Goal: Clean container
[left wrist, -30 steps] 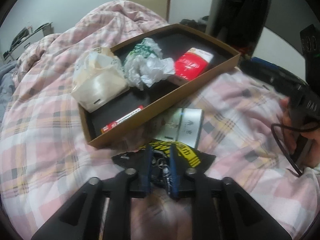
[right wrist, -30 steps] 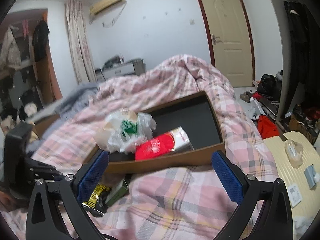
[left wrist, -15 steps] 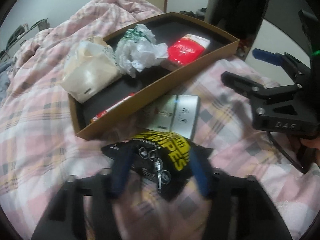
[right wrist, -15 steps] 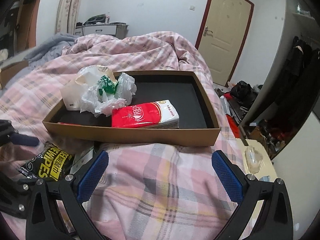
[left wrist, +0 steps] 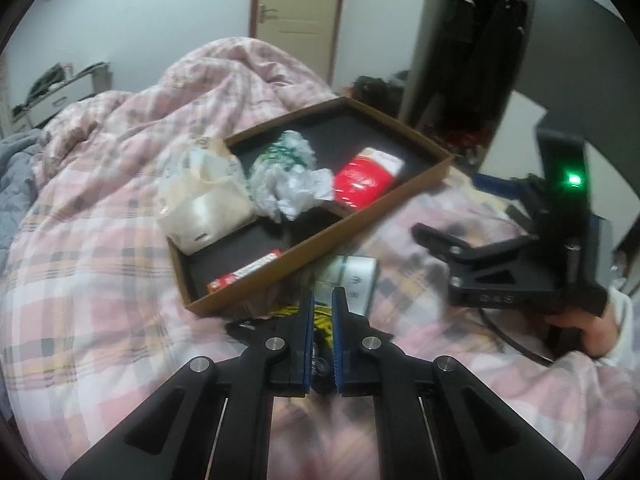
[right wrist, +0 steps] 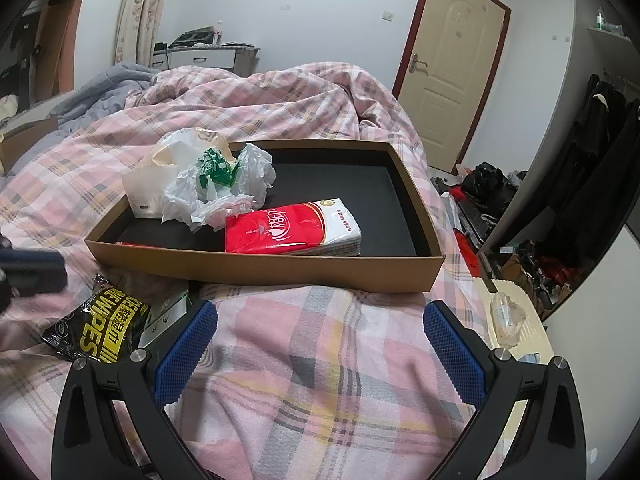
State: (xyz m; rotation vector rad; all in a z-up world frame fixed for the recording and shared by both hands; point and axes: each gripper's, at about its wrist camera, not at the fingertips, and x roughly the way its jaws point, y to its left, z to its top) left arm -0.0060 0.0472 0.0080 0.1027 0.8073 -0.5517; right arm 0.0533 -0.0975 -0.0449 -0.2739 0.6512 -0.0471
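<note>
A shallow brown cardboard tray (right wrist: 280, 270) with a black lining sits on a bed covered by a pink plaid quilt (right wrist: 320, 344). In the right wrist view, the tray's left end holds a cream plastic bag (right wrist: 154, 178) with a crumpled white and green plastic bag (right wrist: 218, 184) just beside it. A red and white tissue pack (right wrist: 290, 226) lies against the near wall, and the far right part of the tray is bare black lining.

In the left wrist view, a slim red and white packet (left wrist: 244, 274) lies in the near corner of the tray.

On the quilt just outside the tray's near left corner lie a black and yellow wipes packet (right wrist: 98, 326) and a white and green box (right wrist: 168, 312), touching each other.

The left tongs (left wrist: 322, 304) have just been closing and now stand nearly shut, a narrow gap between the blue pads, hanging over the wipes packet; whether they pinch it cannot be told.

The right tongs (right wrist: 320, 336) stand wide over bare quilt near the tray's near wall, holding nothing. A person's hand (left wrist: 580, 320) grips their handle.
</note>
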